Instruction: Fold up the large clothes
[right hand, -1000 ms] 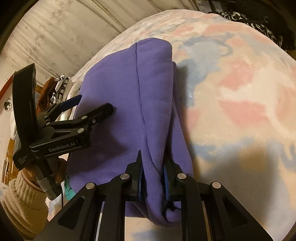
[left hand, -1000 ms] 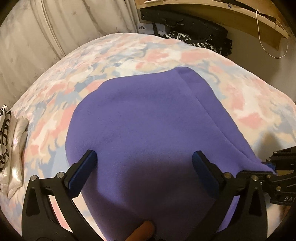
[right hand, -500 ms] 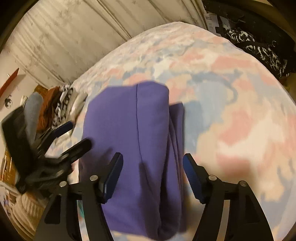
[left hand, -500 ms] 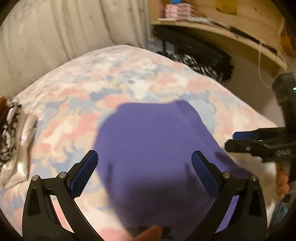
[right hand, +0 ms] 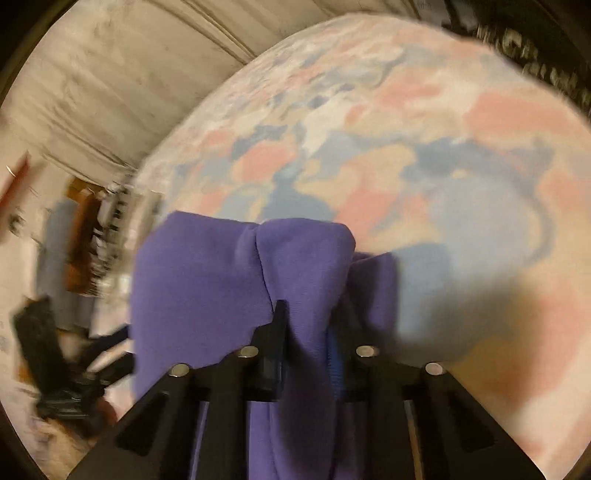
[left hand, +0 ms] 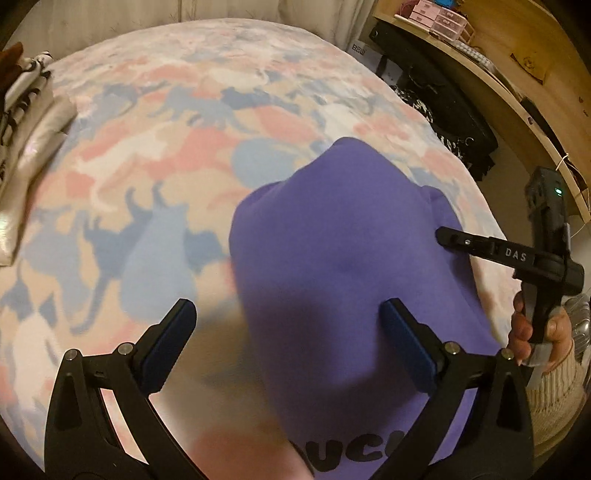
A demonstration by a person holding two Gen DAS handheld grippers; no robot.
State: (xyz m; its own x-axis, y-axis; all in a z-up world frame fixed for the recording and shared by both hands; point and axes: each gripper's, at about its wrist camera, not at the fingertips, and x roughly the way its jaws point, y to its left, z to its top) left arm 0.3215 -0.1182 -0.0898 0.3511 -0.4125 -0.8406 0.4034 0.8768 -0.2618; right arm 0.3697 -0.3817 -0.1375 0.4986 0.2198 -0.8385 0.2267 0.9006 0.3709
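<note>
The right tongs (right hand: 306,339), jaws just closed, pinch the purple garment (left hand: 351,258); the left tongs (left hand: 288,339) gape empty. Lift evenly, keeping the fold square over the bed (left hand: 147,147).

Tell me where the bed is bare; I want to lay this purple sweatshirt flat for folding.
The patterned bedspread is bare between the folded clothes pile at its left edge and the purple sweatshirt, and beyond the sweatshirt toward the curtain. It is crowded at the right edge, by the dark clothes and the right hand-held gripper.
</note>
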